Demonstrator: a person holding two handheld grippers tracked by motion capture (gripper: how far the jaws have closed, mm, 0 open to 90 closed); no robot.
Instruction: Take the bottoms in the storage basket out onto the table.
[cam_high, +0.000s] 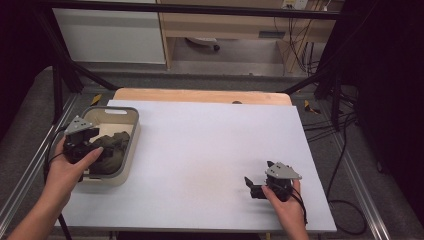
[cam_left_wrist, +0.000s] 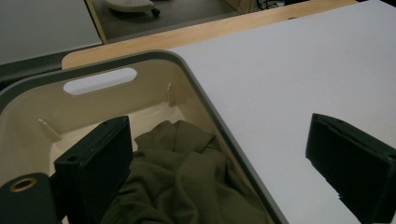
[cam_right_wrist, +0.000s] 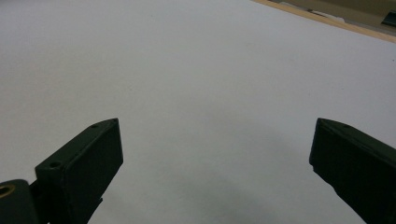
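1. One person's left hand (cam_high: 67, 167) holds the left tongs (cam_high: 92, 145) over the single cream bin (cam_high: 131, 145) with a grey rim, which stands on the left part of the white tabletop (cam_high: 200, 150).
2. In the left gripper view, the left tongs (cam_left_wrist: 224, 163) are spread wide with nothing between them: one jaw hangs inside the bin (cam_left_wrist: 187, 70), the other outside it over the tabletop (cam_left_wrist: 303, 60), so the pair straddles the bin's grey rim.
3. One olive-green cloth (cam_left_wrist: 187, 177) lies crumpled in the bottom of the bin, just beside the inner jaw; whether the two touch cannot be told. In the high view the cloth (cam_high: 114, 150) fills the near half of the bin.
4. The bin has one oval handle slot (cam_left_wrist: 99, 80) cut into its far wall.
5. The middle of the tabletop is bare white.
6. One right hand (cam_high: 285, 197) holds the right tongs (cam_high: 255, 187) low over the near right part of the tabletop, well apart from the bin.
7. In the right gripper view, the right tongs (cam_right_wrist: 215, 163) are also spread wide, holding nothing, above the white tabletop (cam_right_wrist: 210, 70).
8. In all: two tongs, two hands, one bin, one cloth.
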